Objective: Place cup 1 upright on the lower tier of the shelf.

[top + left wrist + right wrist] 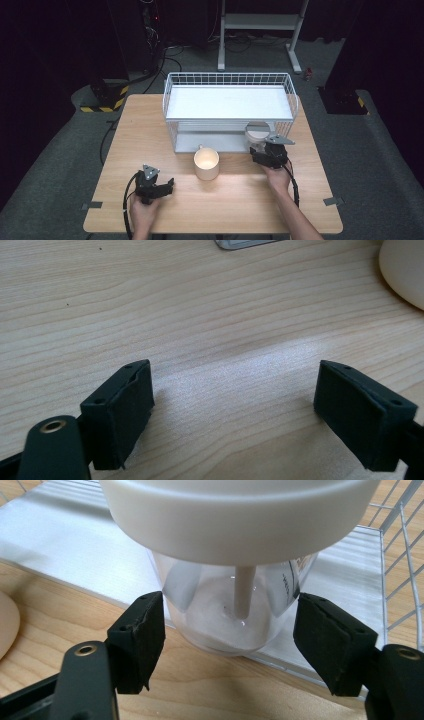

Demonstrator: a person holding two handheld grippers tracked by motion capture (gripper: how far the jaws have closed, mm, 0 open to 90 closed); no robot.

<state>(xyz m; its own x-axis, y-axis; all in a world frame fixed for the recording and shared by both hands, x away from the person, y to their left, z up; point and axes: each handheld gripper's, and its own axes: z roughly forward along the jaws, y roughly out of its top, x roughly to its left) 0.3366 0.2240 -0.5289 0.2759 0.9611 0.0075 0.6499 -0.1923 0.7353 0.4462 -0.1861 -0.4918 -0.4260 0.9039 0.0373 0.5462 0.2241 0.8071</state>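
A clear jar (225,610) with a wide white lid (258,131) and a white stem inside stands at the front right of the white wire rack (170,92). My right gripper (230,630) has one black pad against each side of the jar's clear wall, under the lid. In the high view the right gripper (264,150) sits just in front of the jar. A beige mug (206,164) stands in the middle of the wooden table (240,205). My left gripper (162,189) rests low at the front left, open, with bare wood between its jaws (235,405).
The rack holds a white corrugated sheet (60,535) on its lower level and another on top. The mug's side (405,270) shows at the far right of the left gripper view. Beyond the table are a grey floor, cables and a metal stand (260,22).
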